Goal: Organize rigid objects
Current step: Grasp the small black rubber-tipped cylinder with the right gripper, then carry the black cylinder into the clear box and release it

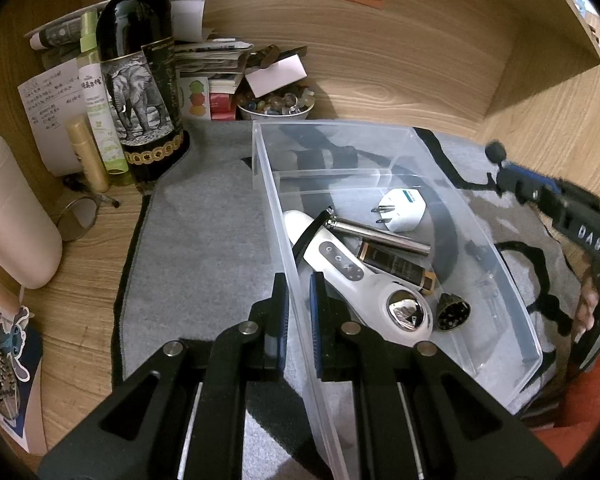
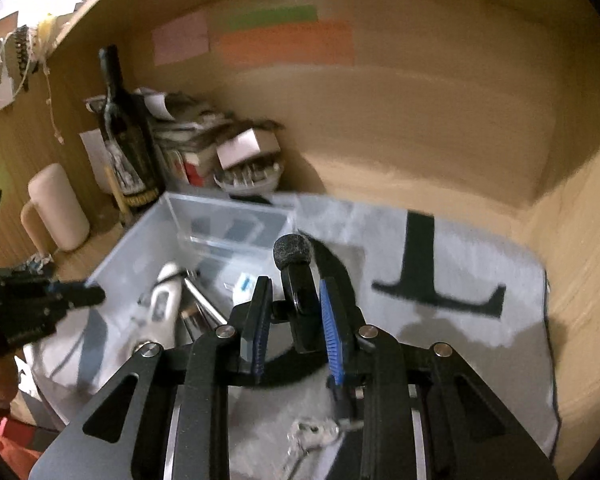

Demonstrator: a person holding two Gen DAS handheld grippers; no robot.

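Wood-grain panels close in a table (image 1: 380,92) whose middle is covered by a grey mat with black markings (image 1: 204,240). On the mat stands one clear plastic bin (image 1: 480,216), long axis running away from the left camera, with a small clear divider box at its far end. Five things lie loose in it: one white handheld device with a chrome head (image 1: 348,276), pointing its chrome end toward the near wall and lying diagonally; one steel tube (image 1: 380,234) and one dark brown bottle with a gold cap (image 1: 396,264), both roughly crosswise beside it; one white plug adapter (image 1: 400,208) with prongs to the left; one small dark round piece (image 1: 454,312).

One left claw (image 1: 299,296) straddles the bin's left wall, one finger outside and one inside, pinching it narrowly. One right claw (image 2: 294,300) grips one black small microphone with a foam-tipped head (image 2: 296,276), held upright between its blue pads, foam end pointing away from the camera, above the mat just right of the bin.

At the back left stand one dark wine bottle with an elephant label (image 1: 140,76), one green spray bottle (image 1: 98,96) and one gold tube (image 1: 86,152). One bowl of polished stones (image 1: 276,106) sits behind the bin.
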